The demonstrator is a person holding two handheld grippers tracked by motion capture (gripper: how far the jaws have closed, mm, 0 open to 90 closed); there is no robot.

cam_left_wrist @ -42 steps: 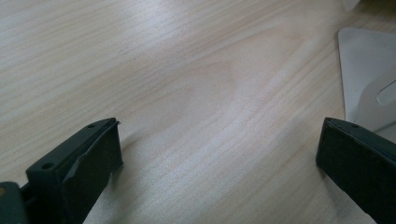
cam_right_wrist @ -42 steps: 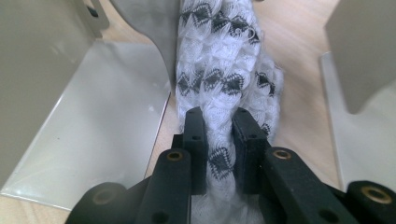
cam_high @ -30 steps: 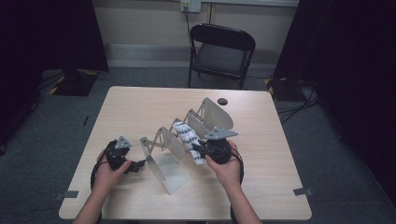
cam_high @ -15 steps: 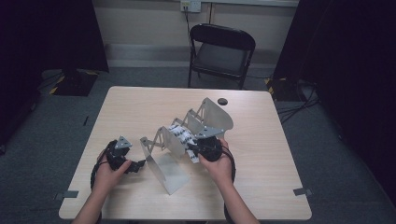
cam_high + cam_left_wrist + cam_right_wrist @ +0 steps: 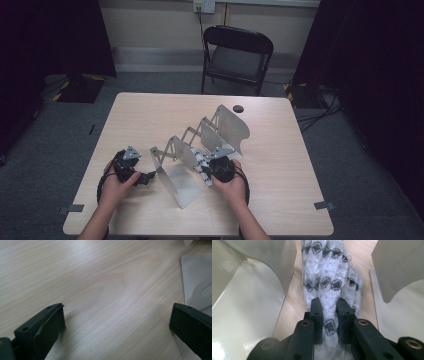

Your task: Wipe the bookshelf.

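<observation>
- Knit cloth (image 5: 329, 277), white w/ black diamond pattern, lies on the bare tabletop in a slot between two metal dividers of the rack (image 5: 220, 131). In the high view the cloth (image 5: 199, 161) shows as a pale strip at the near-right part of the rack, just in front of the right gripper.
- Right gripper (image 5: 329, 303): jaws narrow, pinched on a bunched fold of the cloth; fabric fills the gap betw. the pads. Rest of the cloth runs away from the jaws along the slot, loose end slightly frayed.
- Same gripper from the high view (image 5: 212, 172): low over the table, right hand (image 5: 231, 186) wrapped round its body, pointing into the rack from the person's side.
- Rack: zig-zag fold-out type, pale metal plates w/ rounded tops joined by scissor links, set diagonally across the table from near-centre to far-right. Plates either side of the cloth stand upright, apart from it.
- Left gripper (image 5: 117, 322): jaws wide, nothing betw. them, just wood grain below. Edge of a rack plate at the right of its view, near the right-hand jaw; can't tell if touching.
- High view: left gripper (image 5: 131, 167) rests low at the near-left of the table (image 5: 150, 110), just beside the nearest plate, left hand (image 5: 116, 186) on it.
- Small dark round object (image 5: 238, 108) on the far side of the table, well apart from both hands.
- Black folding chair (image 5: 237, 55) beyond the far edge.
</observation>
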